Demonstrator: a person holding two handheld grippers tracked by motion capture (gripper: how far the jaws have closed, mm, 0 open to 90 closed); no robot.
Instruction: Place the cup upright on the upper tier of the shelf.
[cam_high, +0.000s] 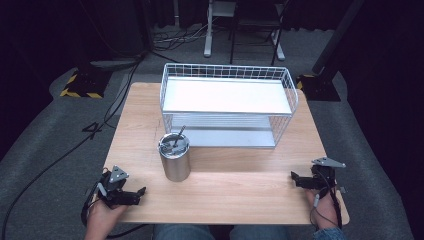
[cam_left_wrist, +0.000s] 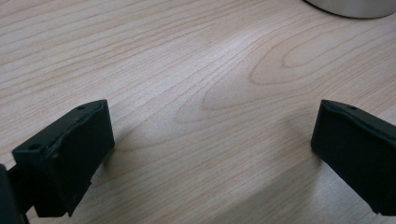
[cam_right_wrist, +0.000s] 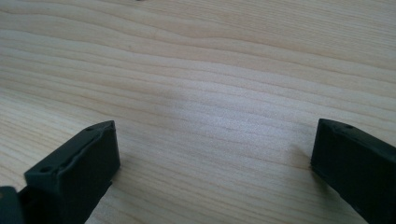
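I am holding my left hand-held gripper (cam_high: 134, 194) low over the near left corner of the table (cam_high: 240, 195), at about seven o'clock from the table's middle, and its jaws are standing wide apart with nothing between them. In the left gripper view that left hand-held gripper (cam_left_wrist: 212, 140) is showing bare wood grain in the gap, and the bottom edge of the steel cup (cam_left_wrist: 355, 7) is just peeking in at the one o'clock corner. I am resting my right hand-held gripper (cam_high: 299, 180) near the near right corner, at about four o'clock from the middle, its jaws pointing toward nine o'clock, and it too is released, gripping nothing. In the right gripper view the right hand-held gripper (cam_right_wrist: 212, 144) is looking along plain table between its two spread black jaws. The steel cup (cam_high: 174, 162) is standing upright a little left of the table's middle, well apart from both grippers and closer to my left one, at about one o'clock from it. A thin dark stick-like thing (cam_high: 178, 136) is leaning inside the cup, its top tilting toward one o'clock; I cannot tell what it is. Just behind the cup, at twelve o'clock, the white wire rack (cam_high: 227, 72) is sitting on the far half of the table, with an upper shelf and a lower shelf, and the cup is standing just in front of its left front corner.
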